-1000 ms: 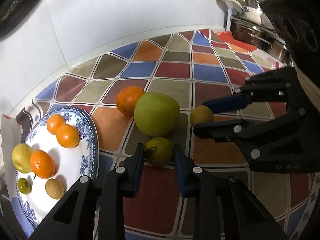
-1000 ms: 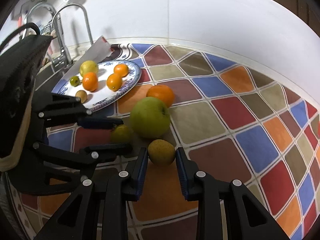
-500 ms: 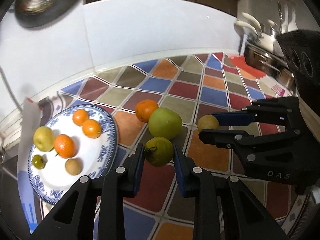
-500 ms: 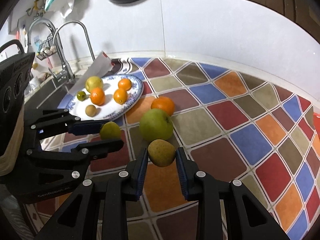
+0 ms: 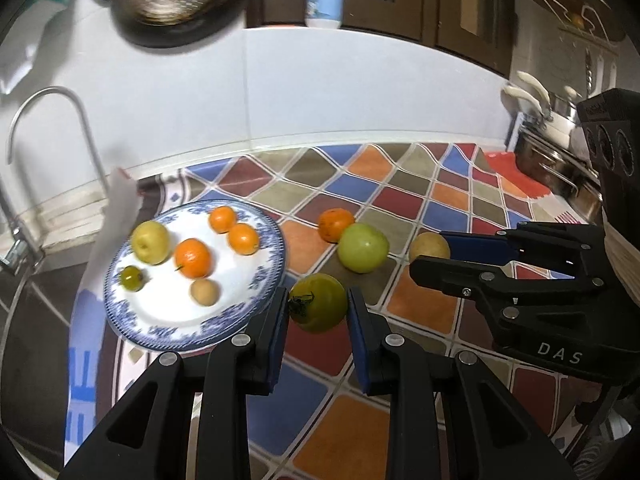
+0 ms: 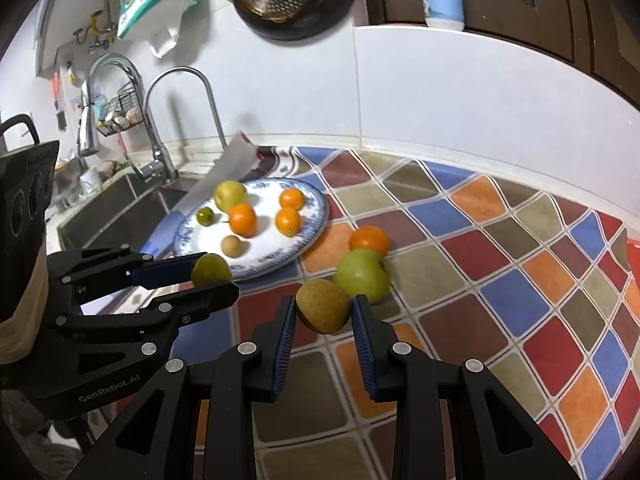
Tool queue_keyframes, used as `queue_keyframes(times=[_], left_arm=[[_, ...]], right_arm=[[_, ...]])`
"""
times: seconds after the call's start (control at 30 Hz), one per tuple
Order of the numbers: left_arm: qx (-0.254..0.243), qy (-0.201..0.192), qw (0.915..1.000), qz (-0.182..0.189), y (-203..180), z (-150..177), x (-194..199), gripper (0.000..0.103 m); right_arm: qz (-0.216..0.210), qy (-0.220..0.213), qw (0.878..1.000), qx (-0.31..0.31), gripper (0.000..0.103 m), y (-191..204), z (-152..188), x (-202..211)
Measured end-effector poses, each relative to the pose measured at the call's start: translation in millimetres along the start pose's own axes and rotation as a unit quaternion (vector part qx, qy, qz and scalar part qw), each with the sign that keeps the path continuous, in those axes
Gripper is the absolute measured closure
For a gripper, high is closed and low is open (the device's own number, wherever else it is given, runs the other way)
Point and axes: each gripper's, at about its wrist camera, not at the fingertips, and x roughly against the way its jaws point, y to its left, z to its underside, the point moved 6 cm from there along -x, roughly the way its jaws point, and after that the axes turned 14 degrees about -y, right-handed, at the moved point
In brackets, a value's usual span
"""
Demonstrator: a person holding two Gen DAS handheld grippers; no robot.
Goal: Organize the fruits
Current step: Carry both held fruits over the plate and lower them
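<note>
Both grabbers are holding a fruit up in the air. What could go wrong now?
The left gripper pinches a round green fruit and the right gripper a brownish-yellow fruit by their sides only, so either might slip and roll. The plate already holds six fruits, so a landing one may knock another off. The two grippers are close together and might bump.

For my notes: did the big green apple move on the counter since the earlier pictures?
No. The big green apple still touches the orange on the same tiles.
</note>
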Motion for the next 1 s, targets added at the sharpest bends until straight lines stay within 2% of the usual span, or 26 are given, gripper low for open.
queue_keyframes(times=[0.63, 1.0], left_arm=[[0.013, -0.042, 0.9977, -0.052, 50.0, -11.0, 48.7, 0.074], [0.007, -0.047, 0.9962, -0.073, 89.3, -15.0, 48.3, 0.074]], right_arm=[[-0.026, -0.038, 0.999, 0.013, 0.073, 55.4, -25.7, 0.9], [-0.026, -0.049, 0.998, 0.010, 0.073, 78.9, -39.4, -25.2]])
